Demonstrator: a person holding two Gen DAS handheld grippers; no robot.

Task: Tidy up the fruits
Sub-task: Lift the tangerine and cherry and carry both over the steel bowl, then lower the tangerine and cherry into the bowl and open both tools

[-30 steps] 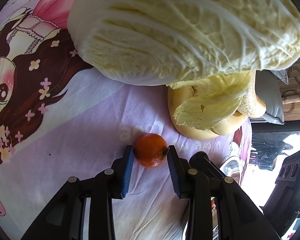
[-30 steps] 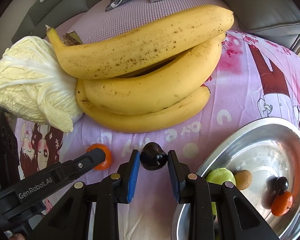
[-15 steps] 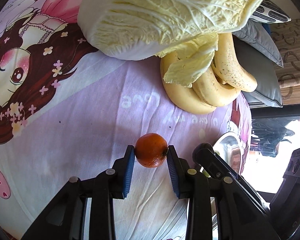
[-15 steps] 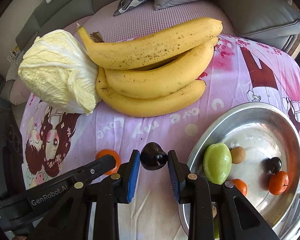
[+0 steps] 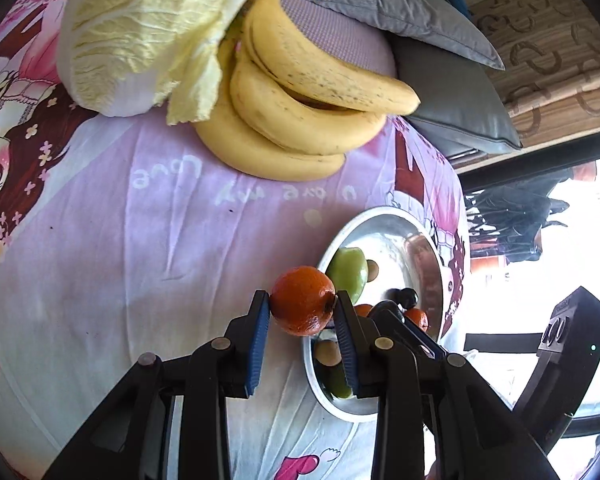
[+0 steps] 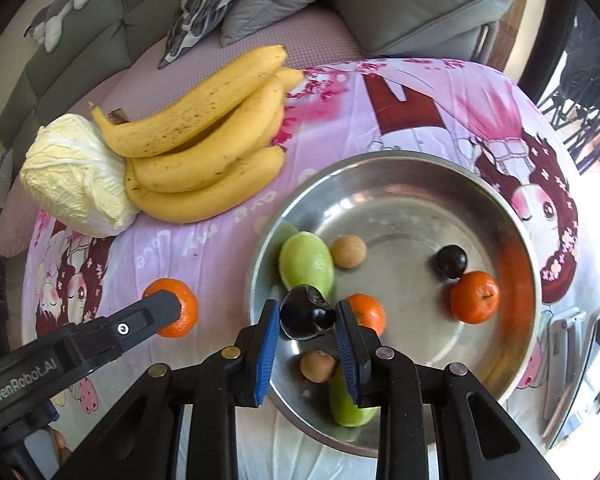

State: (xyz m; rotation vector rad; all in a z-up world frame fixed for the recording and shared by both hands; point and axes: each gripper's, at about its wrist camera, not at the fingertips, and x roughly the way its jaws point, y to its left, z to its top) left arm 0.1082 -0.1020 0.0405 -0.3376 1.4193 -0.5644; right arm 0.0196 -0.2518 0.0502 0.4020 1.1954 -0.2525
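While the left gripper (image 5: pixel 302 312) clamps an orange (image 5: pixel 303 306) just outside the bowl's (image 6: pixel 512 224) near-left rim, the right gripper (image 6: pixel 307 317) pinches a dark plum (image 6: pixel 306 317) above the bowl's near edge, so dropping both inside seems next.

Cabbage (image 6: pixel 74 176) on pink cloth (image 6: pixel 204 248), w/ cushions (image 6: pixel 416 4) behind.
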